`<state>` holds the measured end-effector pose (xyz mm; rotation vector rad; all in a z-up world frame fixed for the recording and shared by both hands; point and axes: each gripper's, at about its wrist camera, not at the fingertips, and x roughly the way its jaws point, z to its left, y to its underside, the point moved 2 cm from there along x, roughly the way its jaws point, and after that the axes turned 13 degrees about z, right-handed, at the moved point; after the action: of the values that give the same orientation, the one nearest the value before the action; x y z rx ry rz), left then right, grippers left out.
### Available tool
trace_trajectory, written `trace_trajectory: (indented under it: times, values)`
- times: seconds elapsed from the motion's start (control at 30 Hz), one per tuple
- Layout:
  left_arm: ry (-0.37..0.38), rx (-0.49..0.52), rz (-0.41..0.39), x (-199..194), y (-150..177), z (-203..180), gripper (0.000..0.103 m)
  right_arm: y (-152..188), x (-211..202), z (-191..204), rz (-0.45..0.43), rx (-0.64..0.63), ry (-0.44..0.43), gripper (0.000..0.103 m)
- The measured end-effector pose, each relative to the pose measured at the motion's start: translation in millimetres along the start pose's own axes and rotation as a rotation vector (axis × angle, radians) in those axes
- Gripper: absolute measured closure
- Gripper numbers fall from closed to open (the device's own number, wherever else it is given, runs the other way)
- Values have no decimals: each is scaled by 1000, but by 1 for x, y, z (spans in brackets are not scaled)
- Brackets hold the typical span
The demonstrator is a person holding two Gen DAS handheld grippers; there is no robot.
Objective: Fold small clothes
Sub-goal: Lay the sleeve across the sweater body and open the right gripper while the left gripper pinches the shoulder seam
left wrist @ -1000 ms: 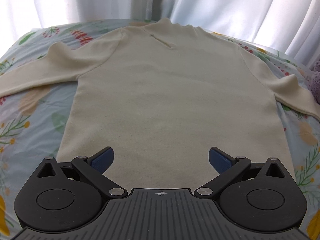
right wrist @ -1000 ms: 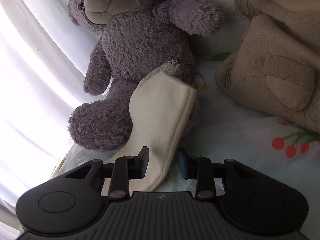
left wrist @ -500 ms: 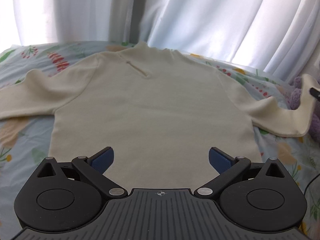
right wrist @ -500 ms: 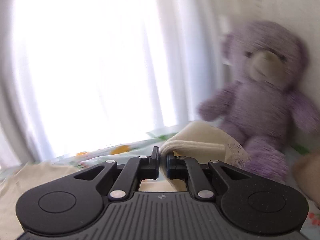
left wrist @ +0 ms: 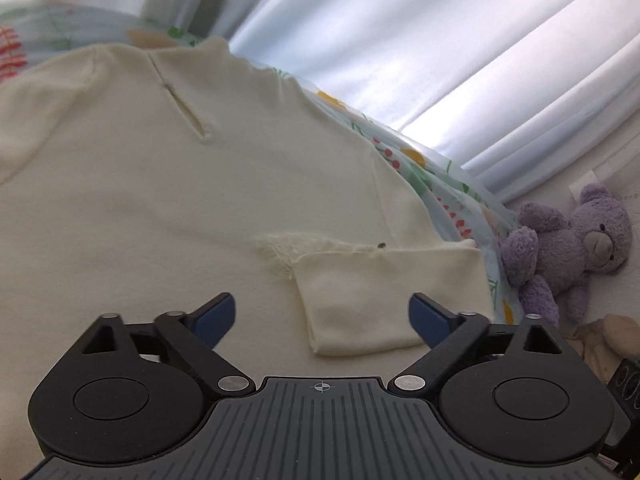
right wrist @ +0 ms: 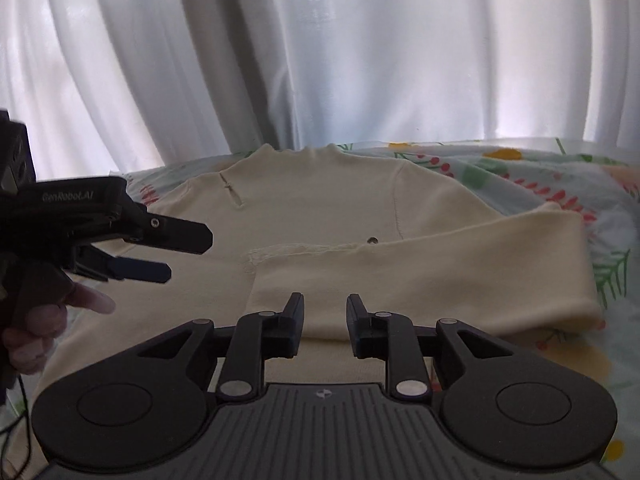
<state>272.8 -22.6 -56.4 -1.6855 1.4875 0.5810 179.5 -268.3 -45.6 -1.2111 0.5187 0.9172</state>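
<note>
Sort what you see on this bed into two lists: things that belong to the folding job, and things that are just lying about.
Belongs to the job:
- cream sweater, spread flat
- its sleeve, folded across the body
- left tool, open
- right tool, open above the sleeve

Just lying about:
- purple teddy bear
- beige plush toy
- floral bedsheet
- white curtain

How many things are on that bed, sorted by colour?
Cream: 1, the sweater
Purple: 1, the teddy bear
Tan: 1, the plush toy, only partly in view
Black: 2, the left claw and the right claw, both held above the sweater
Total: 5
</note>
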Motion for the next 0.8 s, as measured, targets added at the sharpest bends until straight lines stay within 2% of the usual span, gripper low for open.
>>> trace_trajectory:
  times: [0.07,0.1,0.27,0.33,0.43,0.47,0.5,0.63,0.8]
  values:
    - [19,-32,50,15,-6,5,36,5,-6,-9,-1,75,-12,80]
    - [23,-47,66,22,-8,8,38,9,-9,-13,-4,107,-16,79]
    - [76,-71,78,33,-15,10,41,19,-16,-20,-20,193,-30,78]
    - [108,-84,100,38,-17,9,46,21,-14,-19,-20,202,-30,78]
    - [128,-101,128,50,-18,11,74,22,-12,-18,-19,210,-20,77]
    - [129,-98,131,53,-19,12,93,20,-9,-17,-19,217,-19,77]
    - [135,-97,135,55,-20,12,97,19,-8,-18,-20,225,-19,77]
    - [133,-53,75,43,-24,5,98,14,-8,-24,-19,262,-12,77]
    - [95,12,-51,2,-37,-3,98,5,-9,-35,-39,298,19,74]
